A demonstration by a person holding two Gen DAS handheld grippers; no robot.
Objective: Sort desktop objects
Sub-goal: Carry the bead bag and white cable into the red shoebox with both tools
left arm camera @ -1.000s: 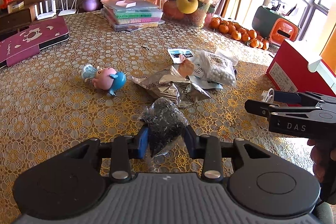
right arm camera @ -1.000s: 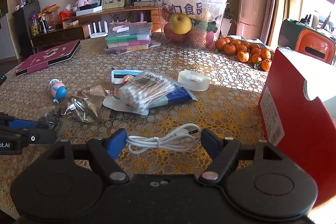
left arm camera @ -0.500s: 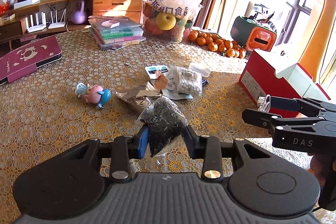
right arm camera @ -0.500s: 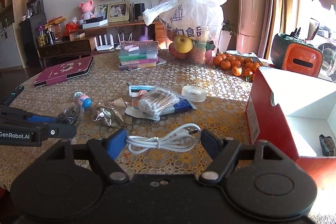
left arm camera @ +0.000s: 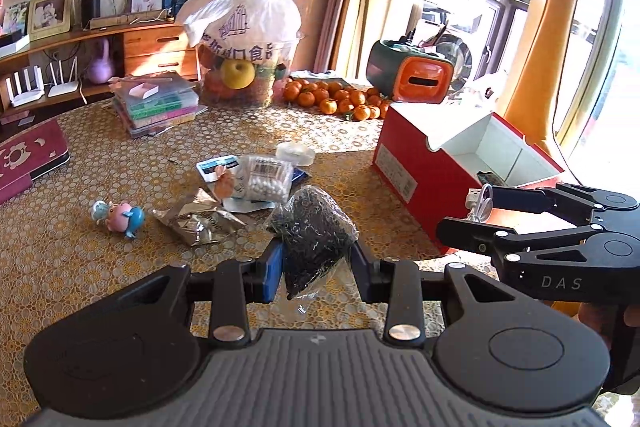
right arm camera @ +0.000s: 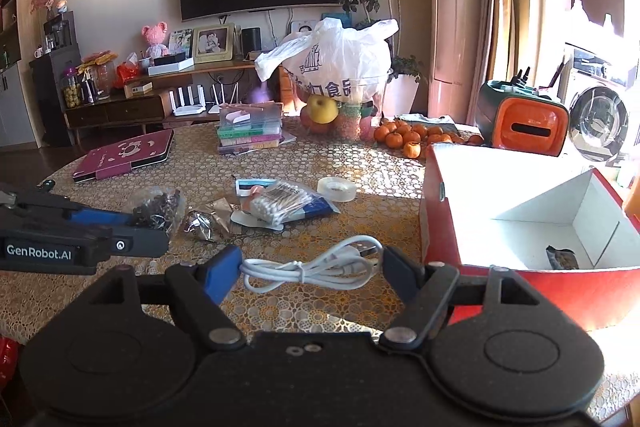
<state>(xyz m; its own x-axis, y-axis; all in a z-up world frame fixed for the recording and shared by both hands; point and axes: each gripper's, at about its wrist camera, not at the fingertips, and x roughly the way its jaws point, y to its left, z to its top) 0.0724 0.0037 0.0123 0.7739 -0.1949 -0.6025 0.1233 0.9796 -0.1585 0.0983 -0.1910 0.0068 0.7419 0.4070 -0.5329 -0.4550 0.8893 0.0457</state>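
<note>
My left gripper (left arm camera: 316, 261) has its jaws pinching a clear bag of small black pieces (left arm camera: 312, 231), which sits squarely between the two blue pads and is lifted off the desk (left arm camera: 80, 259). My right gripper (right arm camera: 312, 267) has its jaws closed on a coiled white USB cable (right arm camera: 308, 265), the coil stretched across the gap from pad to pad and also raised above the lace-patterned cloth.

From the left wrist view I see the right gripper (left arm camera: 480, 215) from the side, hovering at the near wall of the open red box (left arm camera: 412, 171), with the cable (left arm camera: 480, 201) showing as a small white loop at its tip. The same view shows a pink and blue toy figure (left arm camera: 118, 217) lying on its side, which the right wrist view does not show.

The right wrist view looks into the box (right arm camera: 520, 283) and shows its white interior with one dark packet (right arm camera: 562, 257) lying on the bottom. It also shows the left gripper (right arm camera: 152, 223) at the far left with the black bag (right arm camera: 158, 205) at its tip.

On the desk between the grippers lie a crumpled silver foil pouch (left arm camera: 200, 221), a bag of cotton swabs (left arm camera: 266, 177) resting on flat packets, and a roll of clear tape (left arm camera: 296, 153) just beyond. The black bag looks lumpy and glossy, wrinkled where it is squeezed.
</note>
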